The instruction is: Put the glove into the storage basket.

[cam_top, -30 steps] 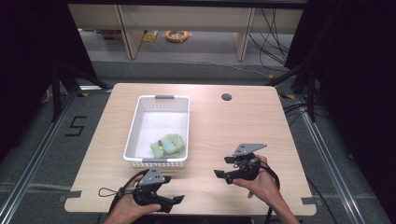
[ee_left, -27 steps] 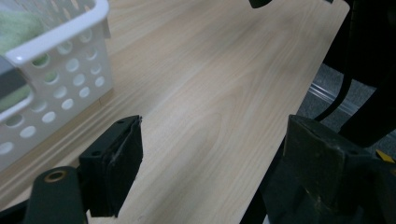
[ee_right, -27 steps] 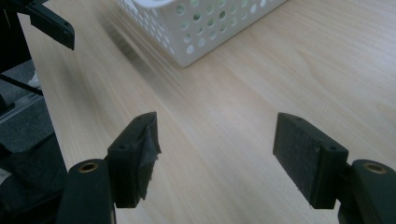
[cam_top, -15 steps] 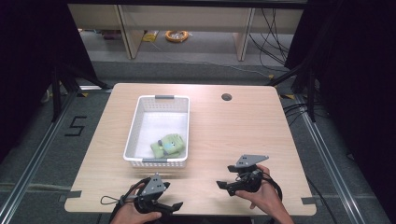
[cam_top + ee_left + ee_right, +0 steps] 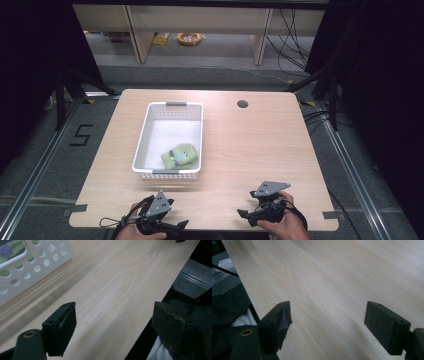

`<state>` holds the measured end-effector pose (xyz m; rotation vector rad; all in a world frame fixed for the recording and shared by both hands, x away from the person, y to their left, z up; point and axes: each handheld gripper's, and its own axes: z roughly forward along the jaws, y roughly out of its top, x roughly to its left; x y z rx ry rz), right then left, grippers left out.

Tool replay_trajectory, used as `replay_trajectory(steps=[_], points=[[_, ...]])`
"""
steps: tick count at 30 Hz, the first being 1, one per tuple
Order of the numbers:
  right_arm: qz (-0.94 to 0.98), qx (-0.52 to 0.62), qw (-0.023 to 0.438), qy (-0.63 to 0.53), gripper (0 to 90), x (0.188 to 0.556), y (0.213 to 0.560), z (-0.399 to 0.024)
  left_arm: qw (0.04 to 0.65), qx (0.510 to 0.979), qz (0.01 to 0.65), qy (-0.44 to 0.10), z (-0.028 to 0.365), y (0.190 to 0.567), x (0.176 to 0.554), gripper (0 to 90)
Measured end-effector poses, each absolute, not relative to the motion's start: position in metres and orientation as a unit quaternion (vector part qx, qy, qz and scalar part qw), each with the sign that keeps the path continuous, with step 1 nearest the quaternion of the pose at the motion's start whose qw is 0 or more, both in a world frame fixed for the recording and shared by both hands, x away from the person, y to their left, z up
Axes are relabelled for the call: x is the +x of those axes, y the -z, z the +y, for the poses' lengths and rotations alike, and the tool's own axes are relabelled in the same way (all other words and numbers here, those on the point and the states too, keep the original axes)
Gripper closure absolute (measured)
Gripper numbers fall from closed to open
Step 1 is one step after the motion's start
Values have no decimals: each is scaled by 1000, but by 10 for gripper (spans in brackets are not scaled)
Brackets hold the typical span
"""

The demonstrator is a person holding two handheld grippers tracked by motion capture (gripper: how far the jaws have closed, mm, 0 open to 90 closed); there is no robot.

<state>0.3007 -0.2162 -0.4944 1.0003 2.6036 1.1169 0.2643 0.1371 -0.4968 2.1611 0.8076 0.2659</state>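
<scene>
- Near the front edge of the counter (image 5: 260, 145), both hands sit lower in the high view than a second ago, drawn back toward the person.
- Left gripper (image 5: 167, 227) lies at the near-left corner; its fingers (image 5: 61, 327) stand well apart over bare wood, with nothing between them, one hanging past the counter's edge.
- Right gripper (image 5: 246, 215) rests at the near right, farther from the basket than before; its fingers (image 5: 384, 326) have just been opening and now stand wide apart, empty, above the plain wood grain.
- White basket (image 5: 145, 145) sits on the left half of the counter, unmoved since the earlier frames.
- Green soft toy (image 5: 180, 156) lies inside the basket at its near end, against the right wall, in the same place as a second ago.
- From the left gripper view, a corner of the basket's holed wall shows at the upper left, with green visible through the holes.
- Both grippers are well apart from the basket and from each other.
</scene>
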Motion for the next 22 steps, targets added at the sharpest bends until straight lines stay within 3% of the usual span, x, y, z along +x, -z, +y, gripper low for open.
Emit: replay_trajectory(steps=[22], points=[[867, 337, 75, -360, 226, 304, 496, -224, 396, 852, 327, -100, 141, 501, 269, 194]])
